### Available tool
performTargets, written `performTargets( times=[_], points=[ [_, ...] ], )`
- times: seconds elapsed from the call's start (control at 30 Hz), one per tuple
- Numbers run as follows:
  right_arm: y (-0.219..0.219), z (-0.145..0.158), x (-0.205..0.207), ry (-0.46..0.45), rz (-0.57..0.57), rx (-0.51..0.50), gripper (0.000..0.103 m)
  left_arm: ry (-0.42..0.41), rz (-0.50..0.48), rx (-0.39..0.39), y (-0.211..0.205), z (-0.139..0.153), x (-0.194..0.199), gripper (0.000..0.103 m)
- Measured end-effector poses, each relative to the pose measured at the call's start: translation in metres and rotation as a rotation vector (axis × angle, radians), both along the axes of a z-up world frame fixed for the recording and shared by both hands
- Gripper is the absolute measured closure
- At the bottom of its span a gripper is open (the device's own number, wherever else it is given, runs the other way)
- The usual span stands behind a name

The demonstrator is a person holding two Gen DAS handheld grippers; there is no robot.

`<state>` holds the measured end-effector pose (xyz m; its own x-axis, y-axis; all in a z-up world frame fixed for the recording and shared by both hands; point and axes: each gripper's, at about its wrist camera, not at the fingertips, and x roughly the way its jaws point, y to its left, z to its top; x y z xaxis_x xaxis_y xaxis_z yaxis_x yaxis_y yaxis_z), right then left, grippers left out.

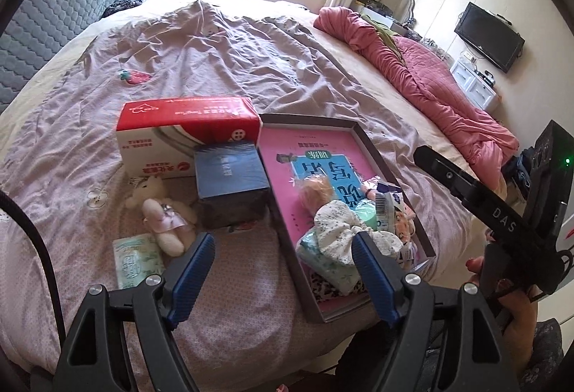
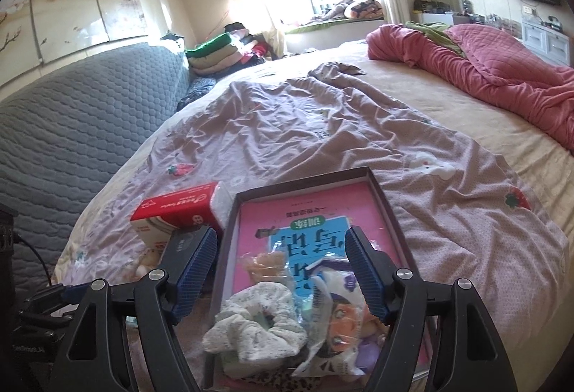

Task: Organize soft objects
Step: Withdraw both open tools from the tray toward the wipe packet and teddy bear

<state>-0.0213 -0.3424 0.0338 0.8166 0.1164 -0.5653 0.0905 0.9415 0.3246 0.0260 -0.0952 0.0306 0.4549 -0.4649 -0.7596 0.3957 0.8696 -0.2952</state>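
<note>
A shallow grey box [image 1: 362, 137] [image 2: 229, 223] lies on the bed with a pink book [image 1: 297, 155] [image 2: 308, 209] in it. Soft things are piled at its near end: a white floral scrunchie [image 1: 340, 230] [image 2: 258, 316], a small doll [image 1: 315, 191], tissue packs [image 1: 330, 266] and a printed packet [image 2: 337, 331]. A white plush bear [image 1: 161, 212] and a green tissue pack [image 1: 136, 262] lie left of the box. My left gripper [image 1: 283, 245] is open and empty, above the box's left wall. My right gripper [image 2: 281, 237] is open and empty over the pile; it also shows in the left wrist view [image 1: 466, 187].
A red and white tissue box [image 1: 186, 130] [image 2: 179, 212] and a dark blue box [image 1: 231, 183] stand left of the grey box. A pink quilt [image 1: 430, 76] [image 2: 502, 76] lies at the bed's right. A grey padded headboard [image 2: 82, 126] is on the left.
</note>
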Motion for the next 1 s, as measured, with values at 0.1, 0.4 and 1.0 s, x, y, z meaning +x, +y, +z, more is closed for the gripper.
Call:
performTargets(
  times=[0.1,0.4,1.0],
  points=[
    [0.009,0.004,0.0,-0.011,0.02,-0.002,0.028,0.003,0.015,0.008,0.007,0.0,0.001,0.025],
    [0.042,0.006,0.009,0.006,0.099,-0.019,0.028,0.007,0.074,0.019,0.034,-0.002,0.003,0.025],
    [0.123,-0.004,0.028,0.071,0.275,-0.059,0.028,0.175,0.203,0.038,0.1,-0.06,0.023,0.025]
  ],
)
